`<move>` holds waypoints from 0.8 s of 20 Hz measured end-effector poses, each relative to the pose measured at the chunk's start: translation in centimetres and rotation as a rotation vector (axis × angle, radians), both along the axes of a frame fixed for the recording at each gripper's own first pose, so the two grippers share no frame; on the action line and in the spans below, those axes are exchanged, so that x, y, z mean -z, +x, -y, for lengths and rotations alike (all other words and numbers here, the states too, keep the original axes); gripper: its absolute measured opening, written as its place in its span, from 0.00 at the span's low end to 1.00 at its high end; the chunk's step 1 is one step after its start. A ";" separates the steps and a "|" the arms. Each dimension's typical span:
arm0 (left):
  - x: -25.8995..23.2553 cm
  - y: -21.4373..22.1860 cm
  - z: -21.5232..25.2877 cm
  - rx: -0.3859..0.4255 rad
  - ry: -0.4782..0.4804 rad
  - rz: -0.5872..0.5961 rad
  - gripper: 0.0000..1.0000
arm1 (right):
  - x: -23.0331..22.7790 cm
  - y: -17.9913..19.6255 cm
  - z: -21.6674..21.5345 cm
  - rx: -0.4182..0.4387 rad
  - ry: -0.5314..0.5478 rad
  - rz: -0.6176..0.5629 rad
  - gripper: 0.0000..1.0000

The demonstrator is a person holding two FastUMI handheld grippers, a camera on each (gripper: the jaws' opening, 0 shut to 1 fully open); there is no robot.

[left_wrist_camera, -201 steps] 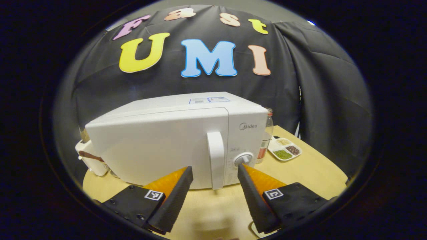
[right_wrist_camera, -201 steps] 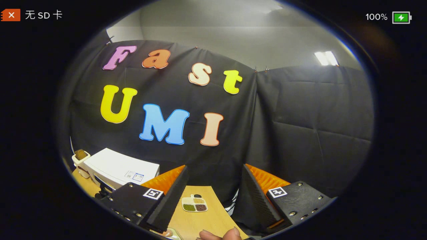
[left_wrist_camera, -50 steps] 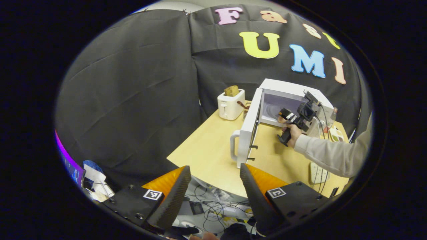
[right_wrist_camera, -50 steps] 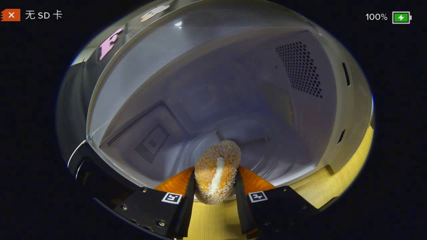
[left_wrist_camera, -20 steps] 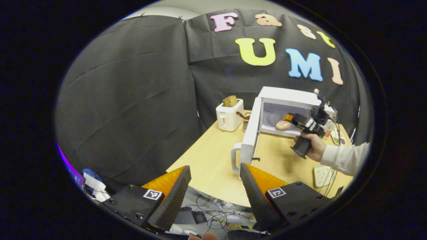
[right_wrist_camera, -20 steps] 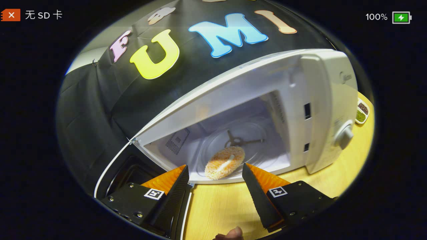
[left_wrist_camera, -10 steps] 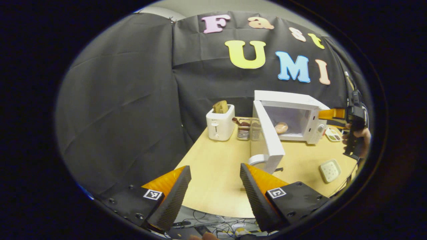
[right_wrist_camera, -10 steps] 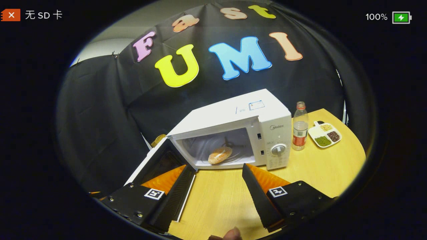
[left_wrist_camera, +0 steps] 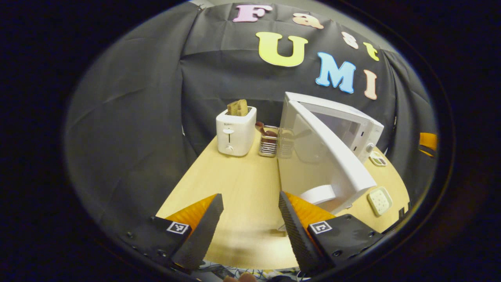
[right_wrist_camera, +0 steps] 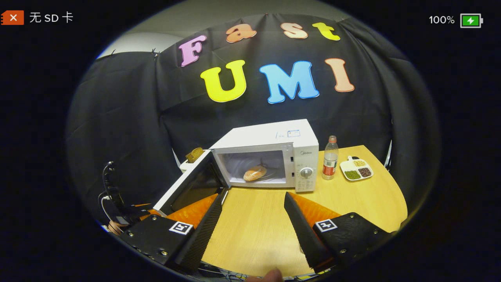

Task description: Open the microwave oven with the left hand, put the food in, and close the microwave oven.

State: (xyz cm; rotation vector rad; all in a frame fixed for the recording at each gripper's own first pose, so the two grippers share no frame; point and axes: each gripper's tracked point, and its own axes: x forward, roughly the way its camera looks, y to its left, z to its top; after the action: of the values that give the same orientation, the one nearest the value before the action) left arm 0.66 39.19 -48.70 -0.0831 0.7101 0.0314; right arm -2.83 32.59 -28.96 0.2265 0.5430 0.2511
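Left tool (left_wrist_camera: 247, 219) is hanging over the near edge of the counter (left_wrist_camera: 235, 180) with its fingers spread apart and nothing between them, and I'm looking straight past them at the outer face of the microwave door (left_wrist_camera: 332, 156). That door is swinging wide, its white handle (left_wrist_camera: 318, 194) sitting just beyond my right-hand finger, close but not touching as far as I can tell.

Right tool (right_wrist_camera: 252, 219) is also gaping, empty, held back from the microwave oven (right_wrist_camera: 274, 156) with a stretch of bare counter in between. From here I'm getting a clean look into the cavity: the food (right_wrist_camera: 254, 173), a round crumbed piece, is lying on the glass turntable inside, well apart from both tools.

So I'm reading it this way: door opened, done; food put in, done; closing is what's left. The door is standing open toward my left side, and the left tool is the one placed for it, sitting on the outer side of the panel near the handle. I'm judging a push on that outer face, or on the handle, would swing it home.

Toaster (left_wrist_camera: 236, 131) and wire rack (left_wrist_camera: 269, 144) are standing behind the door's hinge side, out of its closing path as far as I can see.
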 end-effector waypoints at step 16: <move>-0.9 4.6 22.7 0.256 0.127 0.003 0.97 | -7.4 -4.2 13.1 -0.049 0.055 0.126 0.98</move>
State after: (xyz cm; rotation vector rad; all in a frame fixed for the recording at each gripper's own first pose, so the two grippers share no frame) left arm 5.29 16.53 -47.80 0.1299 0.7096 -0.1680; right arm -7.03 19.44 -21.55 0.2494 0.4174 0.3261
